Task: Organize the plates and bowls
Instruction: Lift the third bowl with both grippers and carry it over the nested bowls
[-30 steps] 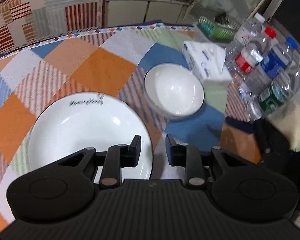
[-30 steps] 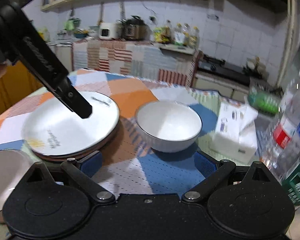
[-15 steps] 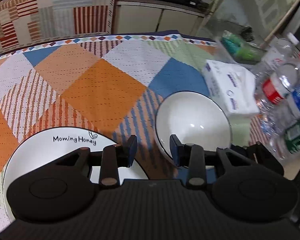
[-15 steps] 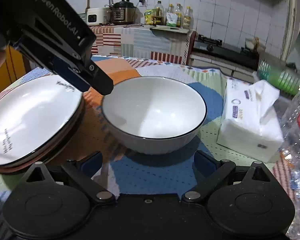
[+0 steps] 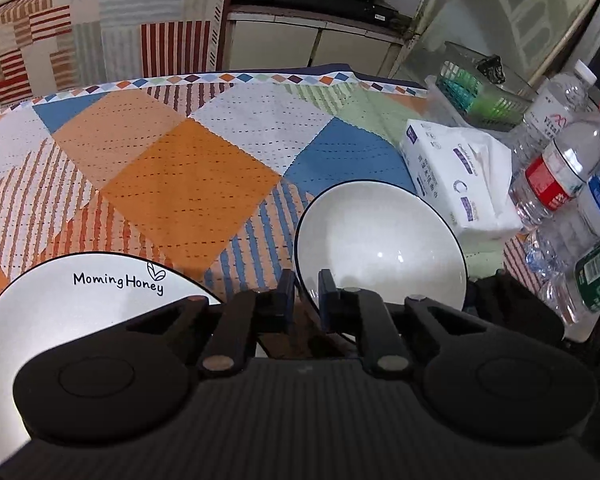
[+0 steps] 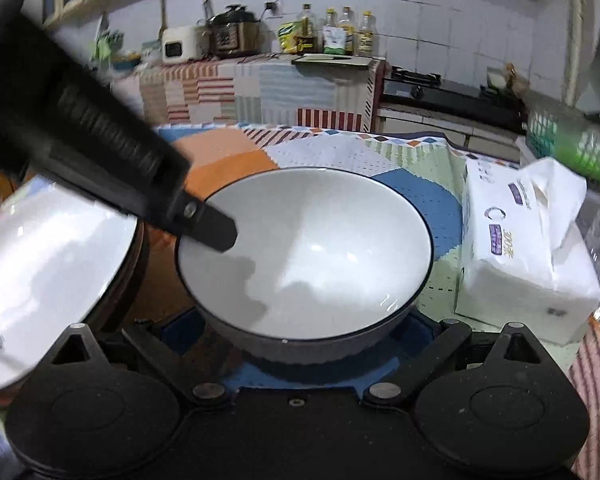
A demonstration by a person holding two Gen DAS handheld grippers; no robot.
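Observation:
A white bowl with a dark rim (image 5: 384,248) sits on the patchwork tablecloth; it fills the right wrist view (image 6: 312,256). My left gripper (image 5: 303,294) is narrowed around the bowl's left rim, one finger inside and one outside; its finger (image 6: 208,226) shows over the rim in the right wrist view. My right gripper (image 6: 300,344) is open wide, its fingers either side of the bowl's near wall, mostly hidden by the bowl. A white plate (image 5: 80,304) marked "Morning Honey" lies left, on a stack of plates (image 6: 48,264).
A tissue pack (image 5: 460,176) lies right of the bowl (image 6: 528,248). Several water bottles (image 5: 560,176) stand at the right edge. A green basket (image 5: 476,92) sits behind the tissues. The patchwork cloth (image 5: 180,168) stretches beyond.
Both grippers moved in on the bowl. My left gripper shifted right from over the plate and narrowed around the bowl's left rim. My right gripper came up against the bowl.

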